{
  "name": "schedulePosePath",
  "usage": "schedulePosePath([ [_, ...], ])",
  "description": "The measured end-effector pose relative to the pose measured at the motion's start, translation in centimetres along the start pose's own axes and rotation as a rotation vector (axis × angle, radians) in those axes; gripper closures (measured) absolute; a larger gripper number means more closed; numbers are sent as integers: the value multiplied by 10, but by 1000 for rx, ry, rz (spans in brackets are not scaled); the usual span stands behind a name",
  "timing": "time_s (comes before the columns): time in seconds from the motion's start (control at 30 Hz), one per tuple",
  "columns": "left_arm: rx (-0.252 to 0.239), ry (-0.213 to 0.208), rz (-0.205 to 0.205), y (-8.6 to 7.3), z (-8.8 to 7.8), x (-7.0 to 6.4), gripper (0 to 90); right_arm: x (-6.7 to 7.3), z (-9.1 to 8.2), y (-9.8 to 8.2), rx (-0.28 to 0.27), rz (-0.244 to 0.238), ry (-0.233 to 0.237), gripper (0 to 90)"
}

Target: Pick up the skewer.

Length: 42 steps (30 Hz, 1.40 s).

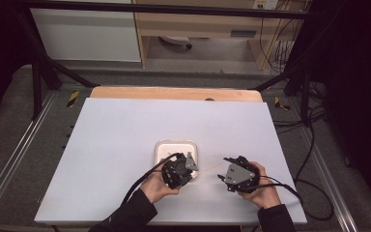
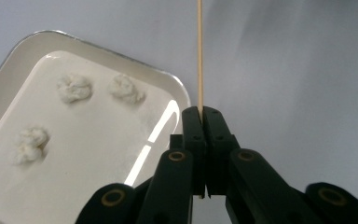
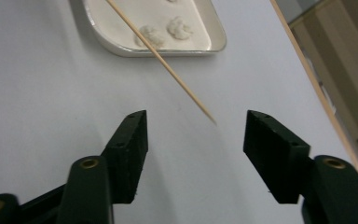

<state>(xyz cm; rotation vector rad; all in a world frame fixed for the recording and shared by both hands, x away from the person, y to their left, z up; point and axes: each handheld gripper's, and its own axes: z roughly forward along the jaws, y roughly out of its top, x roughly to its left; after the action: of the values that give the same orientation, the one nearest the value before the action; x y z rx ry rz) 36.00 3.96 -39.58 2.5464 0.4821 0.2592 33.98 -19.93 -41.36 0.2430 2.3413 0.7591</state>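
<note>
**Left tongs clamped on a skewer, right tongs spread beside its tip**

The left gripper view shows what the high view blurs: the left tongs (image 2: 200, 114) are pressed together on a thin, pale wooden skewer (image 2: 199, 51), which runs straight out beyond them. Just beside them lies a shallow white rectangular tray with rounded corners (image 2: 9, 56), holding three small white crumbly lumps (image 2: 74, 87).

In the right gripper view the right tongs (image 3: 193, 133) stand wide apart and hold nothing; the skewer's pointed tip (image 3: 210, 119) hangs above the gap between them, its shaft crossing over the tray's near rim.

From above, both hands sit near the front edge of a white-covered surface (image 1: 125, 130), the left gripper (image 1: 176, 171) at the tray's near edge, the right gripper (image 1: 239, 175) close by. A wooden strip shows at the surface's far edge. Beyond are black frame bars, pale cabinets and trailing cables on a grey floor.
</note>
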Motion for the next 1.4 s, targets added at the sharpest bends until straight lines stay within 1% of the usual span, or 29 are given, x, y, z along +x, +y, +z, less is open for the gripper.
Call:
schedulePosePath([
  [0.03,-9,5,-10,-3,-2,2,890,-1,0,-2,-2,38,-3,352],
  [0.07,-11,9,-13,-5,-4,3,890,-3,0,-4,5,87,-3,338],
  [0.13,-28,16,-29,-10,-8,5,890,-4,1,-8,9,140,-2,305],
  [0.23,-53,34,-46,-18,-14,8,889,-6,2,-13,34,243,14,245],
  [0.3,-70,49,-60,-24,-18,10,889,-6,3,-17,55,303,15,208],
  [0.37,-89,58,-73,-30,-22,13,889,-6,5,-21,70,354,26,182],
  [0.47,-116,71,-104,-39,-27,16,889,-5,7,-25,88,414,43,150],
  [0.5,-129,75,-120,-42,-28,17,889,-5,8,-26,94,434,53,134],
  [0.57,-144,84,-135,-49,-31,18,889,-5,9,-27,100,473,63,113],
  [0.7,-183,99,-177,-64,-36,21,889,-5,10,-27,101,533,86,64],
  [0.8,-211,112,-210,-75,-39,23,889,-5,11,-26,84,578,101,47],
  [1.0,-244,123,-253,-93,-42,26,889,-6,10,-23,49,648,123,23],
  [1.2,-285,154,-283,-105,-49,28,889,-9,9,-17,26,677,121,7],
  [1.3,-299,170,-293,-111,-53,28,889,-11,10,-13,10,690,117,7],
  [1.4,-313,183,-300,-118,-56,28,889,-13,12,-8,8,705,117,6],
])
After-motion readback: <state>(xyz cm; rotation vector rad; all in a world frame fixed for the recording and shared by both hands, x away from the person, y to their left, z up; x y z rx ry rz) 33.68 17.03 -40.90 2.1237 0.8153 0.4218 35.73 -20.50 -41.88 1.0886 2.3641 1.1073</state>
